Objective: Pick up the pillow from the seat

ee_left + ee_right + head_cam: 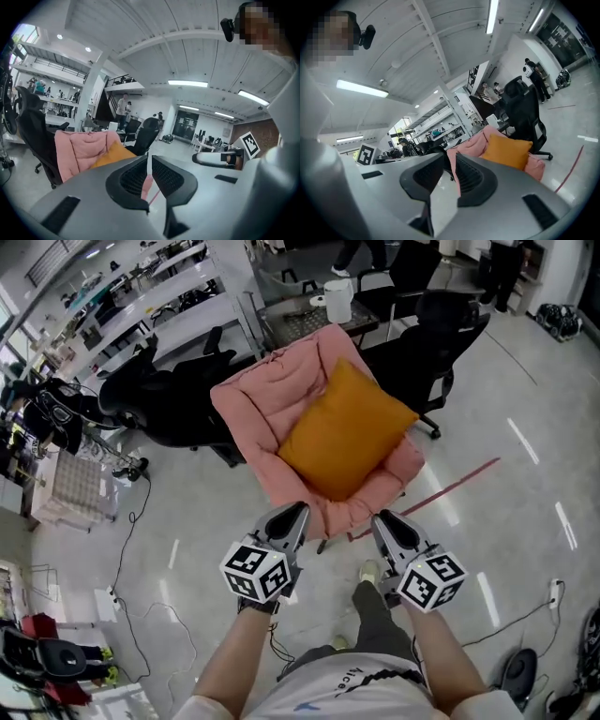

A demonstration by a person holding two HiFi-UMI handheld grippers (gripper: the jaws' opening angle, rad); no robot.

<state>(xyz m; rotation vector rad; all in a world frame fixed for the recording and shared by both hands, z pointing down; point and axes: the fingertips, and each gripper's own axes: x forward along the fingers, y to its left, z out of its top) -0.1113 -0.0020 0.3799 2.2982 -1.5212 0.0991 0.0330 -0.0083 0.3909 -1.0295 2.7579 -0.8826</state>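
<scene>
On the pink padded chair [246, 401] in front of the person, an orange pillow [345, 432] is lying across the seat and leaning on the backrest. Both grippers are hovering just short of the chair's front edge, clear of the pillow. The left gripper [298, 512] is showing its jaws pressed together, the right gripper [382, 518] a slight gap; neither is pinching anything.

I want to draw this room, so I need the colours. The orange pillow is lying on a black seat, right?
Not black. The orange pillow is lying on a pink seat. The head view shows the pink padding all around the pillow.
</scene>
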